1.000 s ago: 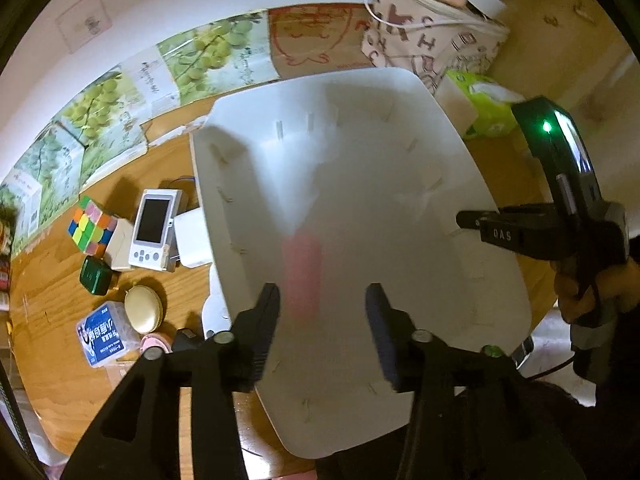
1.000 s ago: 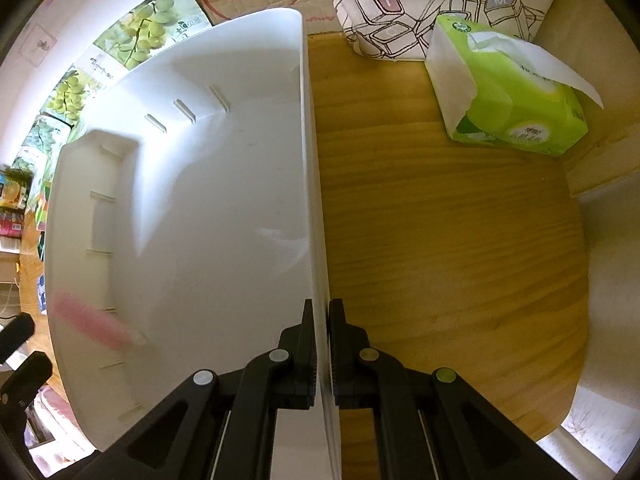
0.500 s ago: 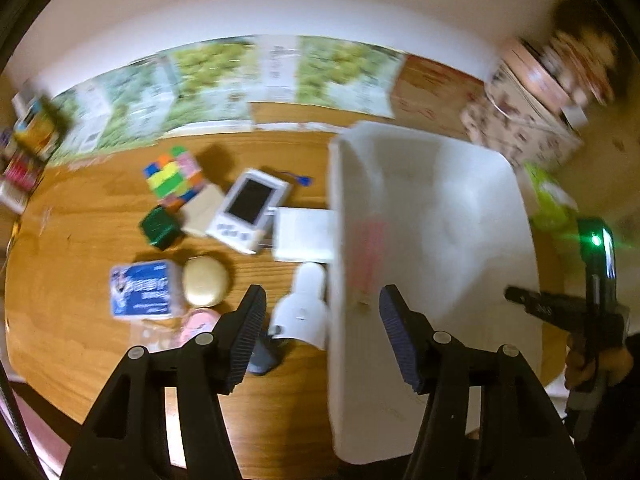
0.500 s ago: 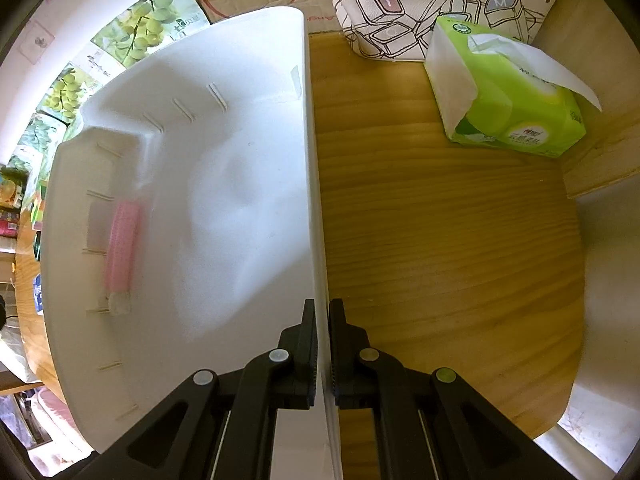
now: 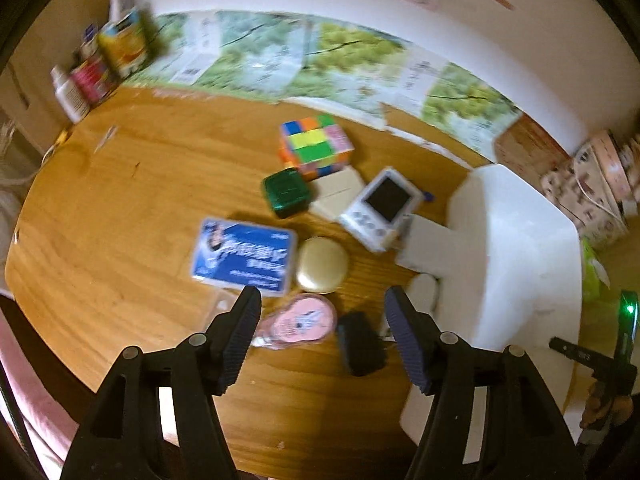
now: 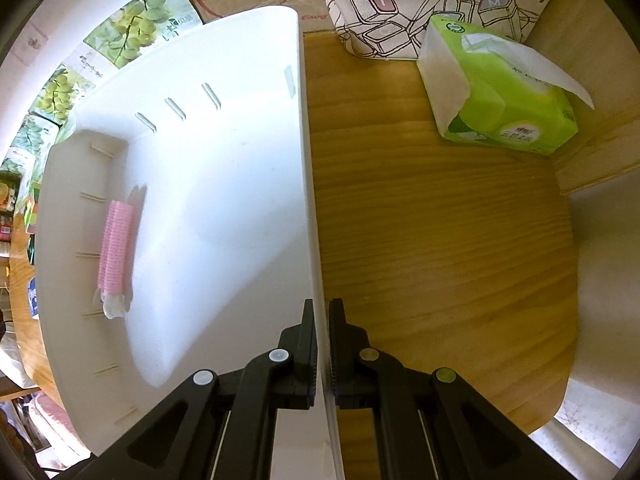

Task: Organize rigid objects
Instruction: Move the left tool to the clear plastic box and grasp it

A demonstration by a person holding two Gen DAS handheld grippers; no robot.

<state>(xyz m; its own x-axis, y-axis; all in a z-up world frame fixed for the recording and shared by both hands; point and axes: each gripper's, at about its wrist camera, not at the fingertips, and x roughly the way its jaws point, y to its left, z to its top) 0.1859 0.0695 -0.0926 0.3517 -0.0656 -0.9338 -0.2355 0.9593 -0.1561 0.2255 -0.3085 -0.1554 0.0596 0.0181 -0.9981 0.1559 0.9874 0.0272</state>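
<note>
My right gripper is shut on the right wall of a white plastic bin; the bin also shows at the right of the left wrist view. A pink ribbed roller lies inside against the bin's left wall. My left gripper is open and empty above loose items on the wooden table: a pink case, a black block, a gold oval tin, a blue box, a green cube, a colour puzzle cube and a white handheld device.
A green tissue pack and a printed fabric bag stand beyond the bin on the right. Bottles and cartons stand at the table's far left. Grape-printed cartons line the wall.
My left gripper has swung left, away from the bin and over the loose items. The pink roller rolled across the bin and came to rest against its left wall. The right gripper has not moved.
</note>
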